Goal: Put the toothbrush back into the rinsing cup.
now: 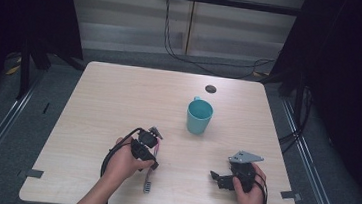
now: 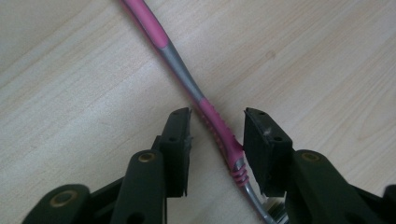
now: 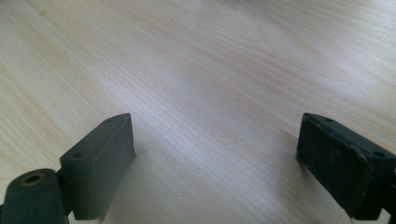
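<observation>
My left gripper [image 2: 217, 121] points down at the counter [image 1: 119, 96], near its front edge and left of the middle, and my jaws straddle the toothbrush [image 2: 187, 79]. The toothbrush lies flat on the pale wood, its pink and grey handle running slantwise between my two black pads. One pad sits right against the ribbed pink part of the handle; the other pad stands off it with bare wood showing in the gap. So my jaws are narrowed around the handle but not yet pinching it. In the high view the brush's bristled end [image 1: 148, 185] pokes out below my left hand [image 1: 124, 162], toward the front edge.

My right gripper [image 1: 219, 178] rests low over the counter near the front right, well apart from the toothbrush, held in my right hand [image 1: 250, 189]. Its jaws are spread wide with only bare wood between them.

A teal mug [image 1: 199, 116] stands upright farther back, between the two grippers and beyond them, its handle turned away from me. A small dark disc [image 1: 211, 89] lies behind the mug.
</observation>
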The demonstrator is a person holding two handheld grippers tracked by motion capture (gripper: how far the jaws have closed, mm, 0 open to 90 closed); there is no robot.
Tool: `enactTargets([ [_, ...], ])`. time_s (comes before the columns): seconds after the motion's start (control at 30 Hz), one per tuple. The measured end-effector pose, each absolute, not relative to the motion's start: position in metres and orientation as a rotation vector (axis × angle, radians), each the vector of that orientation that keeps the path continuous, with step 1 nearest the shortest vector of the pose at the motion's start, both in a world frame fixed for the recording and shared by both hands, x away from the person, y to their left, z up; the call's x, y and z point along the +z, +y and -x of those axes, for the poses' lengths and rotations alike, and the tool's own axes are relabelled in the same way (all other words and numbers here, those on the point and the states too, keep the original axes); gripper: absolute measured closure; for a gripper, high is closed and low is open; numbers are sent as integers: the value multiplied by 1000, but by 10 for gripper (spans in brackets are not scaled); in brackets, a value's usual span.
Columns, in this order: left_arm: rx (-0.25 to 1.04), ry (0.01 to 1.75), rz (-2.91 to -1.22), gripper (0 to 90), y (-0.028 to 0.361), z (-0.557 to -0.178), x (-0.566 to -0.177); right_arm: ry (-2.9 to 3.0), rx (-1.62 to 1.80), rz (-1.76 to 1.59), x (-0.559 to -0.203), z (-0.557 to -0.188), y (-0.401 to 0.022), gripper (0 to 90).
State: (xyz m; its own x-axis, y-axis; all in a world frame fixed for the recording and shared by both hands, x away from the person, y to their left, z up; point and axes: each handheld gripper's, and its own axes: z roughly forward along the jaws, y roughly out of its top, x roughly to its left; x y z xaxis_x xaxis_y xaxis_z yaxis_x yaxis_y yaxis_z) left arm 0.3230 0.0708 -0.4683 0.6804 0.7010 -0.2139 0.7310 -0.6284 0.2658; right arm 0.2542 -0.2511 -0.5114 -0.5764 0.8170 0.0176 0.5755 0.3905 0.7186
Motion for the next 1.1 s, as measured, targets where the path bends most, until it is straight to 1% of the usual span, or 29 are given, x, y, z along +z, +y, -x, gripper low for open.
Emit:
enactTargets([
  [0.07, -121, 1130, -2575, 682, 71, -323, -468, 2315, 994, -1211, -511, -254, -251, 106],
  [0.1, -125, 1130, -2589, 734, 71, -323, -468, 2315, 994, -1210, -511, -254, -251, 106],
  [0.13, -125, 1130, -2589, 764, 71, -323, -468, 2315, 994, -1211, -511, -254, -251, 106],
  [0.17, -117, 1136, -2594, 764, 71, -323, -468, 2315, 994, -1211, -511, -254, -251, 106],
  [0.2, -127, 1135, -2594, 798, 71, -324, -468, 2315, 994, -1210, -511, -254, -251, 106],
  [0.23, -133, 1145, -2595, 804, 71, -325, -468, 2315, 994, -1210, -511, -254, -251, 106],
  [0.63, -178, 1115, -2666, 811, 68, -332, -467, 2315, 994, -1210, -511, -254, -251, 106],
  [1.1, -175, 1109, -2713, 811, 63, -336, -466, 2315, 993, -1210, -511, -254, -251, 106],
])
